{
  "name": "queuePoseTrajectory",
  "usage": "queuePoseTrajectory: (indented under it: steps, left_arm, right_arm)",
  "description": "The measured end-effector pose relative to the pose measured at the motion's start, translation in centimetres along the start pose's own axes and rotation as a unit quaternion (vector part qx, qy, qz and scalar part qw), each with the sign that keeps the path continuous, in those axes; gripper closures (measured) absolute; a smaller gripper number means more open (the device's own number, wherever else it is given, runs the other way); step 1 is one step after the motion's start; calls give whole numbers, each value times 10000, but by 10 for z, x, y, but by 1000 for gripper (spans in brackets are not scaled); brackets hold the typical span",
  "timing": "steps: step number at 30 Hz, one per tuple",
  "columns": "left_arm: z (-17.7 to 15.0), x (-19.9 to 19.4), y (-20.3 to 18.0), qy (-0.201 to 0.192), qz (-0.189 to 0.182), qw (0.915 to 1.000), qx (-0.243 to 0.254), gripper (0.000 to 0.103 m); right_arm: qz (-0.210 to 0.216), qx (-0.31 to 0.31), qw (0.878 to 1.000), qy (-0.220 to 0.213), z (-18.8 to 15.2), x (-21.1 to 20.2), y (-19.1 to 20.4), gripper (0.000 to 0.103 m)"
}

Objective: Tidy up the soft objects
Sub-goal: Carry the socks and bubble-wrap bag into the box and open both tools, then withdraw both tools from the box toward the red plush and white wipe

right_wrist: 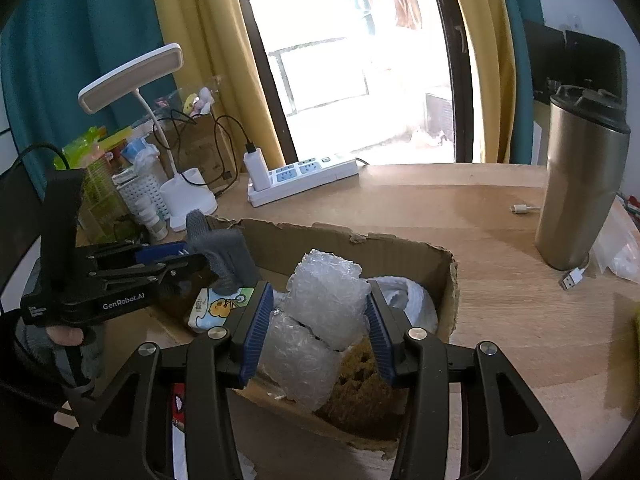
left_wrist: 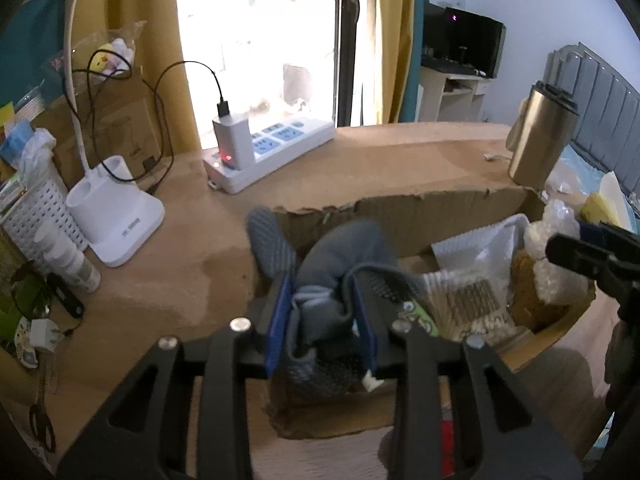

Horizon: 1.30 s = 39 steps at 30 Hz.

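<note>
A torn cardboard box [left_wrist: 400, 208] [right_wrist: 400, 250] sits on the wooden table. My left gripper [left_wrist: 324, 322] is shut on a grey dotted sock [left_wrist: 344, 256] and holds it over the box's left end; the sock also shows in the right wrist view [right_wrist: 228, 256], with the left gripper [right_wrist: 176, 260] around it. My right gripper [right_wrist: 320, 320] straddles a wad of bubble wrap [right_wrist: 324, 300] in the box, its pads touching the sides. In the box lie a brown sponge [right_wrist: 360, 396], white foam wrap [left_wrist: 476, 248] and a tissue pack [right_wrist: 216, 308].
A steel tumbler [right_wrist: 580, 184] stands at the right with a USB cable [right_wrist: 574, 278] by it. A white power strip [right_wrist: 304, 178], a desk lamp [right_wrist: 188, 196], a white basket [left_wrist: 36, 216] and clutter line the left and back. Scissors [left_wrist: 40, 424] lie front left.
</note>
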<state>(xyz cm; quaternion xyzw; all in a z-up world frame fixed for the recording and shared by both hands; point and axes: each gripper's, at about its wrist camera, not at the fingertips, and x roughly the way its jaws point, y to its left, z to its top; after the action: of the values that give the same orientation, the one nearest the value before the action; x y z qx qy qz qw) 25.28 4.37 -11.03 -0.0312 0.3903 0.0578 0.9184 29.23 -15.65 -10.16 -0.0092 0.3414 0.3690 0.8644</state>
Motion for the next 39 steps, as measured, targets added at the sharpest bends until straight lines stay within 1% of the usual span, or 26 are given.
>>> queuePoseTrajectory:
  steps: [2,3,4,7,12,18,21,23,30,39]
  left_arm:
    - [1,-4,1,-39,-273,9996,-58,55]
    - [2,-8,1,-96,-405,9991,-82,43]
    - [3,-14,1,-207,-527,9983,-99,38]
    - [6,-24,0,-367,-536,9979,-38,37]
    - [3,-23,13,-330,-442,9981,-263,37]
    - [0,-28,25,-389,-465,9972,-437,37]
    - [-2,-32,26,-433,-495,9969,-429,37]
    - [-3,-35,26,-467,-525,9966,-427,37]
    - [-7,-44,30,-551,-628,9954,-465,37]
    - [-17,-62,32,-664,-750,9940,-439,37]
  right_arm:
    - [5,2,10000,8,1,1,1,55]
    - [8,3,10000,11,1,1,1,55]
    - [10,2,10000,15,1,2,1,55]
    - [9,3,10000,18,1,2,1,55]
    - [-6,-17,10000,26,2,4,2,55]
    - [-71,7,9999,99,1,8,2,54]
    - [-134,2,9998,143,1,10,5,52]
    - [-206,23,9997,136,2,10,7,39]
    - [-296,29,9995,103,2,0,10,38]
    - [-343,-71,9994,22,-1,-14,29,38]
